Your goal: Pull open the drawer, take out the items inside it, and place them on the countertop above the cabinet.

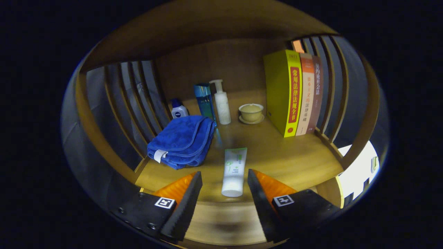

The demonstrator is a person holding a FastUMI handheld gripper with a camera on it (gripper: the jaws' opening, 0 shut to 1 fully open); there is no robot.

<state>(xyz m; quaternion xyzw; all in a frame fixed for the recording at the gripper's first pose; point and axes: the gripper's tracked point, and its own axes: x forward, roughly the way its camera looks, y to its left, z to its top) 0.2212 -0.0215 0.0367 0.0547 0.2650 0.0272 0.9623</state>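
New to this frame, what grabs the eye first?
The white tube lying flat on the countertop, its cap end between the open fingers without touching them. Next, the folded blue towel to its left and the yellow book standing upright at back right.

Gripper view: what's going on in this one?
A handheld gripper hangs open over a wooden countertop. A white tube lies flat with its cap end between the fingers, neither touching it. Beyond it sit a folded blue towel, bottles, a lidded cup and upright books.
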